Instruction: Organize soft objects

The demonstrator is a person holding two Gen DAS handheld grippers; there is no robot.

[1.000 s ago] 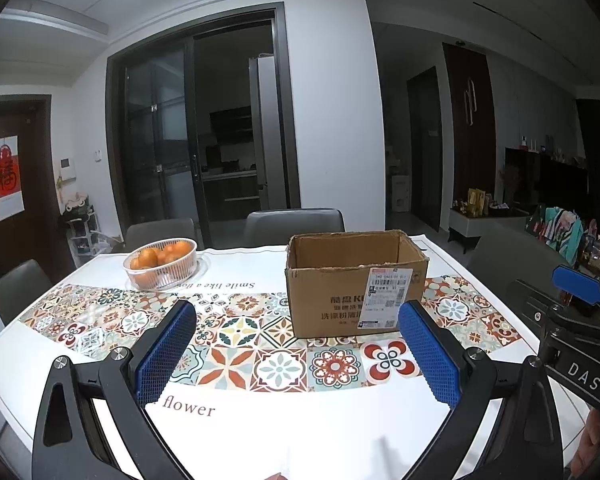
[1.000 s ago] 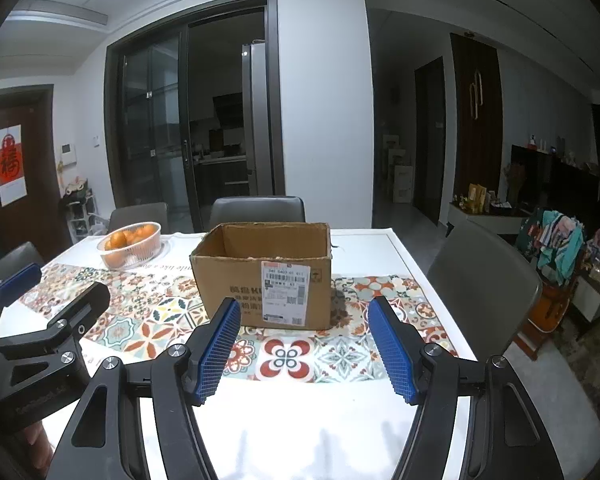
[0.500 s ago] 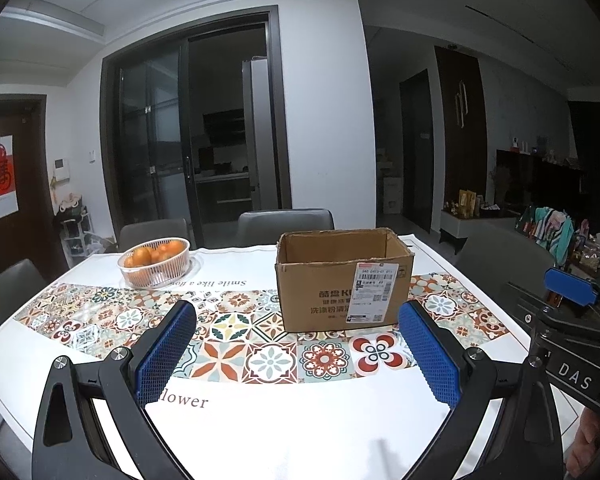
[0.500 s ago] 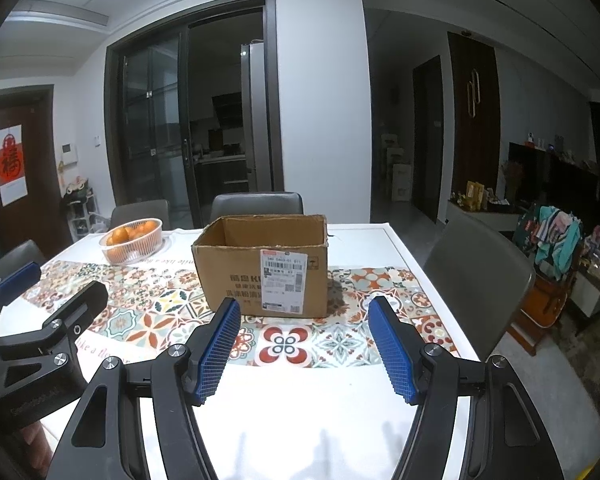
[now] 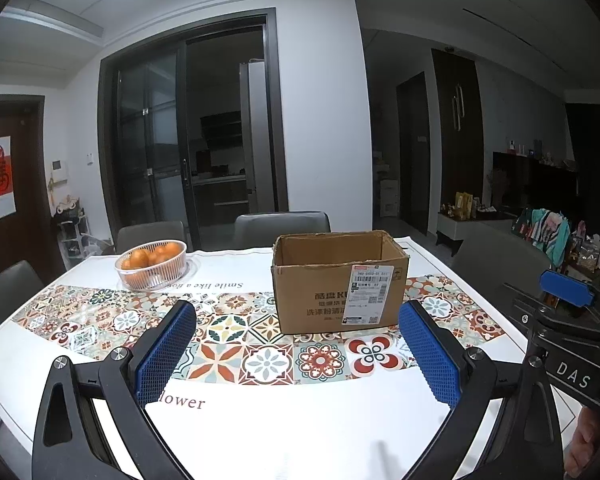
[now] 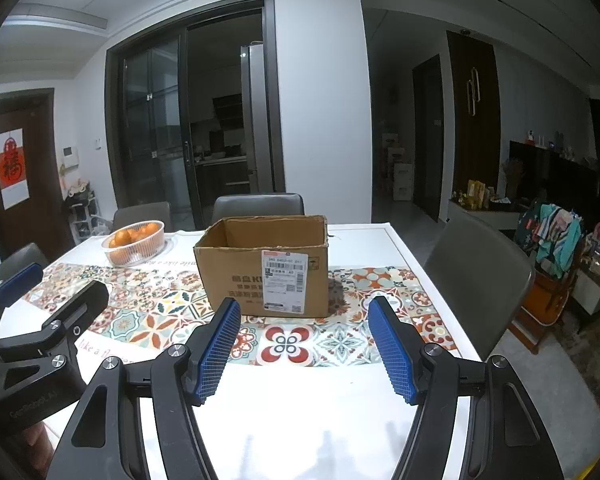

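An open cardboard box with a white shipping label stands on the patterned tablecloth; it also shows in the right wrist view. Its inside bottom is hidden. No soft object is in view. My left gripper is open and empty, held above the table's near side, well short of the box. My right gripper is open and empty, also short of the box. Each gripper shows at the edge of the other's view: the right gripper and the left gripper.
A clear basket of oranges stands at the back left of the table. Grey chairs ring the table, one at the right side. Clothes hang on a rack at far right.
Both grippers have drawn back and risen a little from the box, so it looks smaller and farther. The jaws have stayed open.
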